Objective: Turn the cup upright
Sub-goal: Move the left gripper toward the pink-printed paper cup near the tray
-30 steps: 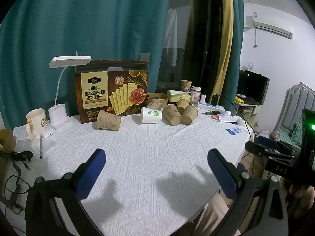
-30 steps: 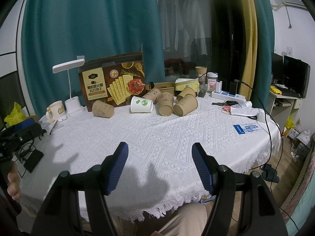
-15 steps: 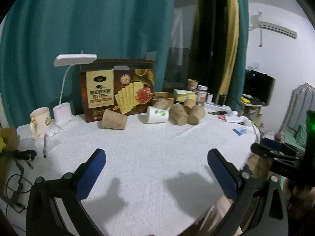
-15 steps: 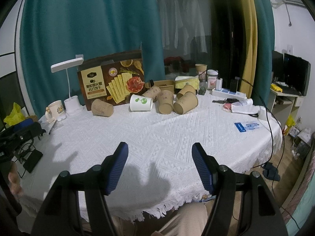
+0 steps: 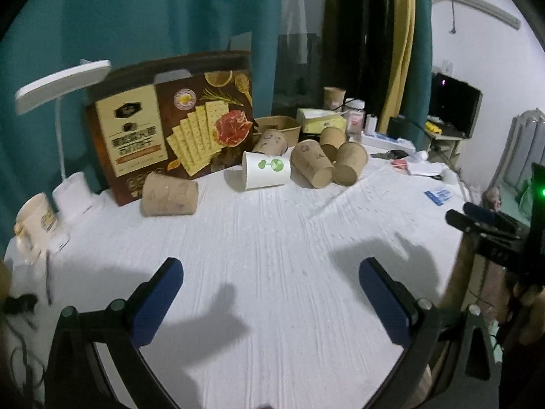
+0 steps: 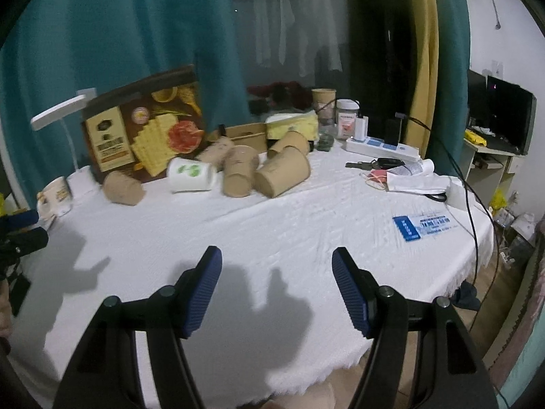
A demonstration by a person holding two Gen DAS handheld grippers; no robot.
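On the round table with the white cloth, find the big brown cracker box. A brown paper cup lies on its side just in front of the box, its long way running along the box's front. Your left tongs look nearer to it than your right tongs. Both are spread, hold nothing, and are well apart from the cup.
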